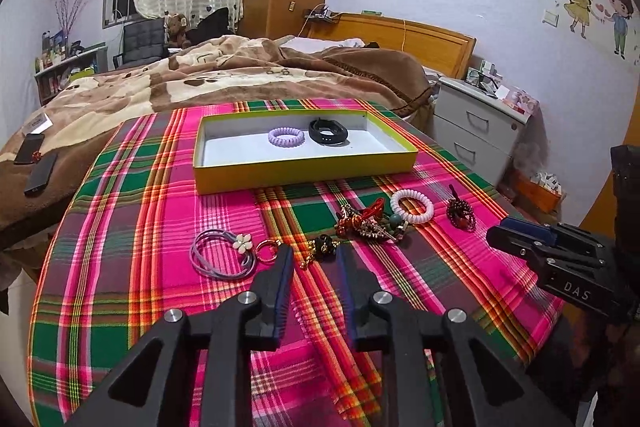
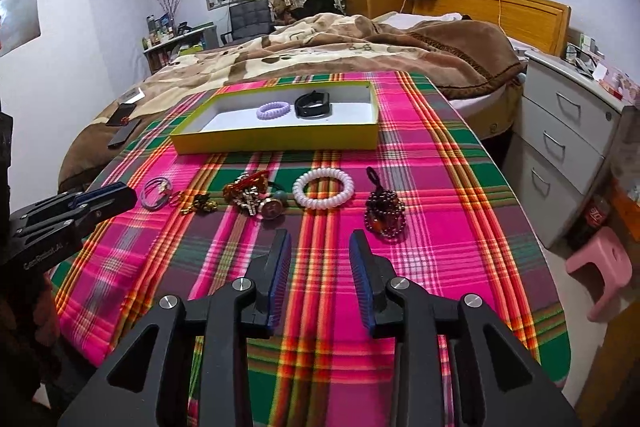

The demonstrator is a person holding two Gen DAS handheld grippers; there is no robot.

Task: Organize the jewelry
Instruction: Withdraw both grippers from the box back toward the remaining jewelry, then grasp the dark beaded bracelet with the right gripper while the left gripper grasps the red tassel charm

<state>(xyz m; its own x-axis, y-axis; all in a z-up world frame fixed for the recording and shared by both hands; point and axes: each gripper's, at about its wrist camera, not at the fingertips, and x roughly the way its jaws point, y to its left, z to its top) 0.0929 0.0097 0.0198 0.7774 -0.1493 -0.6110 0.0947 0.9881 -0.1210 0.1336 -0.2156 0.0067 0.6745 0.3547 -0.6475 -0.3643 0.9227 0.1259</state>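
Grippers first: my left gripper (image 1: 313, 254) stands open with nothing between its pads, its tips just short of a small dark-and-gold trinket (image 1: 320, 245); my right gripper (image 2: 320, 241) is open wider and empty too, above bare plaid cloth (image 2: 440, 267). Beyond them most of the jewelry waits loose: a lilac cord band with a flower (image 1: 224, 255), a tangled heap (image 1: 368, 221), a white coil bracelet (image 2: 323, 189), a dark beaded piece (image 2: 385, 215). Farthest, the yellow box (image 1: 304, 175) holds only a purple coil band (image 1: 284, 137) and a black strap (image 1: 329, 131), so I judge the sorting barely begun.
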